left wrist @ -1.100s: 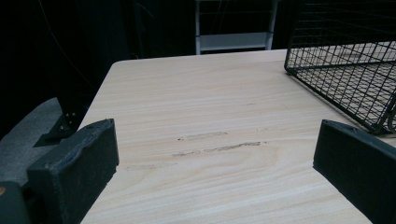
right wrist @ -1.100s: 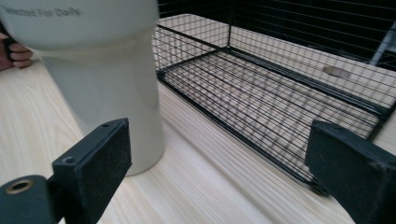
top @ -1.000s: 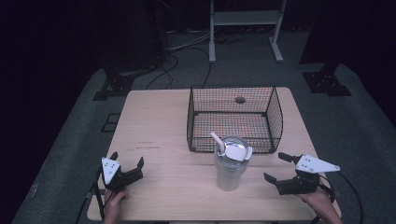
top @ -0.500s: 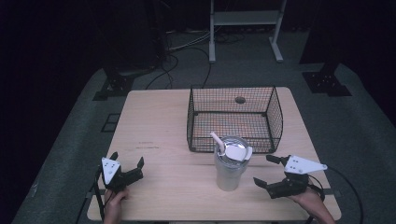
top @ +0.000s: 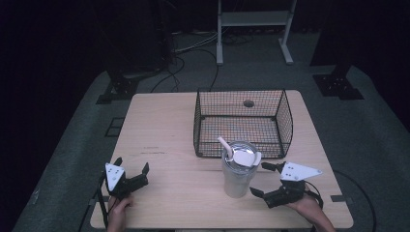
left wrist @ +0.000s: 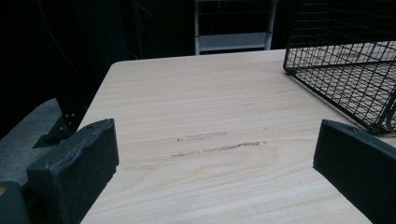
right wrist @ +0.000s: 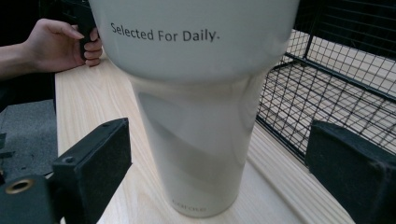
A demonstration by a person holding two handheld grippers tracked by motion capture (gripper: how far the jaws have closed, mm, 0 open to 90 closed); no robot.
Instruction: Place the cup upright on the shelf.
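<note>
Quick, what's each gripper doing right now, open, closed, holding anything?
Left gripper: open, holding nothing.
Right gripper: open, holding nothing, jaws either side of the tumbler.

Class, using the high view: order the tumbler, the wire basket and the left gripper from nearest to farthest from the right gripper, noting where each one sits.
Measured from the right gripper:
1. Tumbler: just to its left, near the table's front edge.
2. Wire basket: behind the tumbler, toward the table's far side.
3. Left gripper: across the table at the front left corner.
</note>
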